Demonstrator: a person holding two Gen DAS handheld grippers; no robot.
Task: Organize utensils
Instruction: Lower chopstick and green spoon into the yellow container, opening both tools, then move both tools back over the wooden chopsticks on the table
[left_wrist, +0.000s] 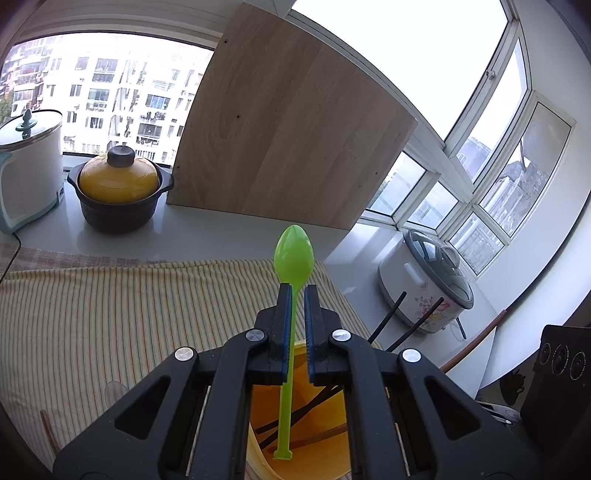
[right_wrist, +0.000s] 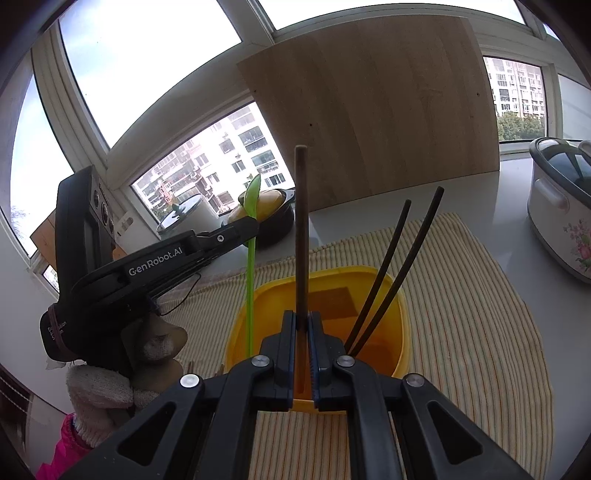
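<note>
A yellow plastic container (right_wrist: 400, 321) stands on the striped cloth (right_wrist: 461, 314); it also shows below my left gripper (left_wrist: 314, 443). My left gripper (left_wrist: 298, 291) has its jaws slightly apart around a green plastic spoon (left_wrist: 293, 251), bowl up, the spoon's handle end resting inside the container. In the right wrist view the left gripper (right_wrist: 247, 225) and the spoon (right_wrist: 251, 280) stand at the container's left side. My right gripper (right_wrist: 303, 319) is shut on a brown wooden chopstick (right_wrist: 301, 229), held upright over the container. Two black chopsticks (right_wrist: 402, 258) lean in the container.
A large wooden board (right_wrist: 376, 110) leans against the window. A black pot with a yellow lid (left_wrist: 120, 192) and a white cooker (left_wrist: 29, 166) stand on the sill at left. A floral rice cooker (right_wrist: 561, 206) stands at right. A gloved hand (right_wrist: 107, 387) holds the left gripper.
</note>
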